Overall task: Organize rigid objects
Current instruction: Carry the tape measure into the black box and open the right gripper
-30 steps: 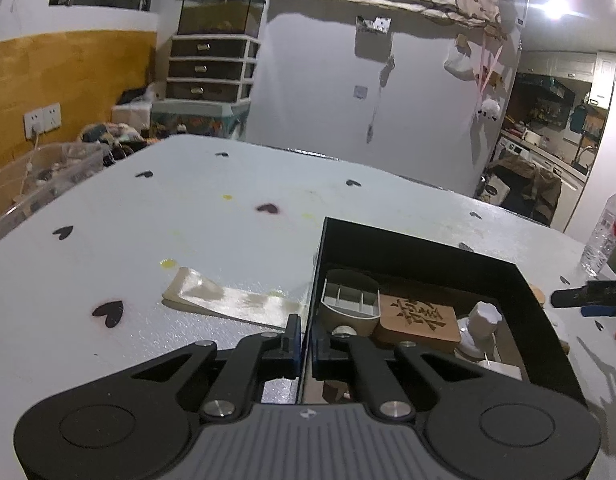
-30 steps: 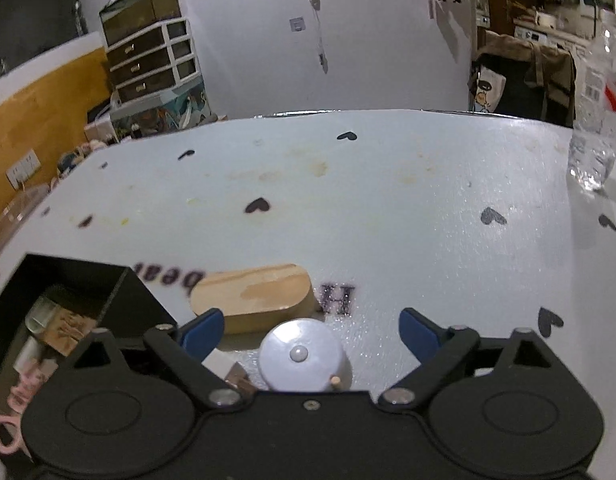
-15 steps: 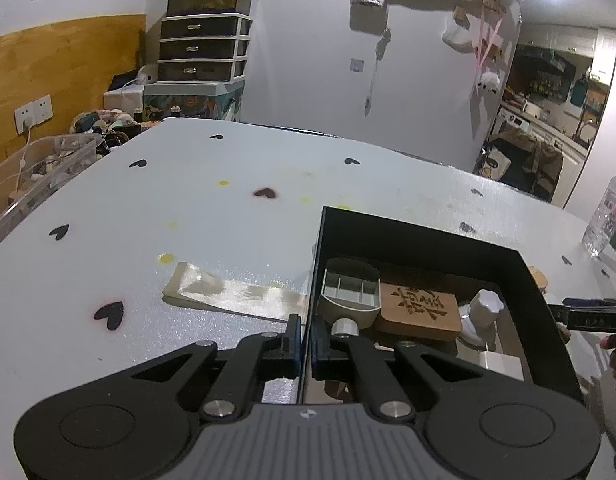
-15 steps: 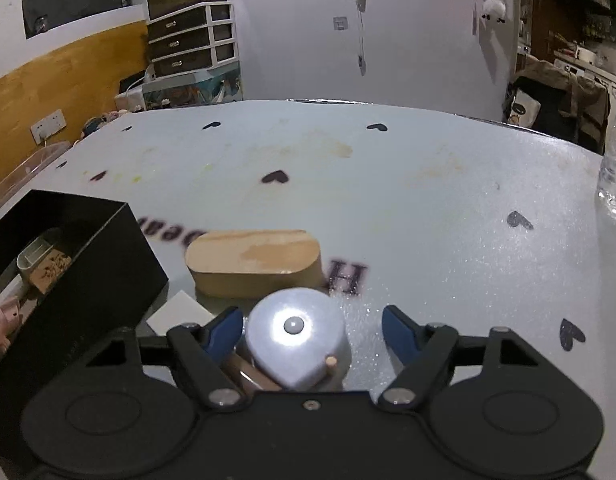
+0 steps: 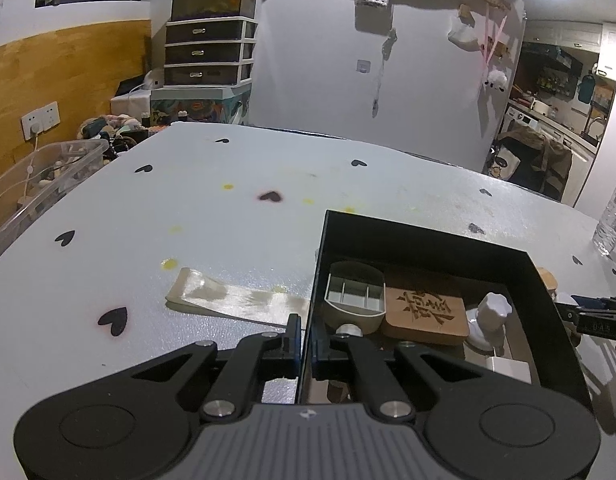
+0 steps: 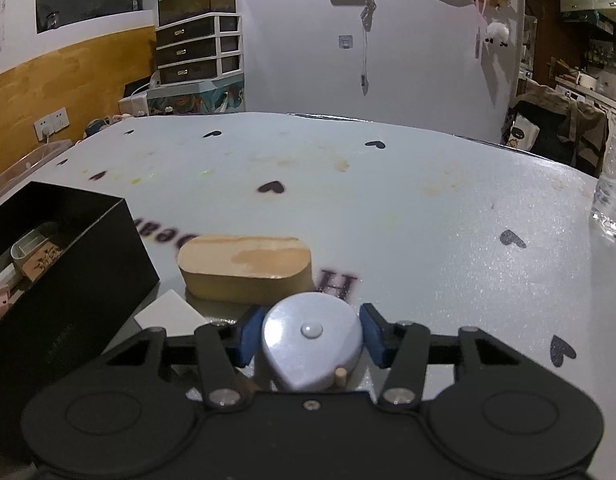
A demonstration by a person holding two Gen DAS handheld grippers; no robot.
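- Pale lavender plastic, round with one pointed end, the small case (image 6: 312, 346) sits on the desk (image 6: 408, 216) right between the blue pads of the right claw (image 6: 310, 340).
- That claw's jaws have just been closing around the case. The pads stand just beside its round flanks; whether they press yet I cannot tell, and a thin gap seems to show on each side.
- Its pointed end faces back toward the claw's body and a small wooden peg juts from its near edge, so the pads meet it across the round part.
- Just beyond the case lies an oblong wooden block (image 6: 243, 266), its long axis running across the view, so a forward push would bump it.
- To the left stands the black box (image 6: 67, 280), well within reach of this hand; a white card (image 6: 167, 312) lies flat between box and claw.
- Pinching the box's near wall, the left claw (image 5: 305, 344) is pressed together, one finger outside and one inside, steadying it.
- Already in the box are a divided white tray (image 5: 354, 300), a carved wooden tile (image 5: 426, 312) and a white knob-like piece (image 5: 492, 312).
- Judged from this, the right hand is the one to carry the case leftward over the wall.
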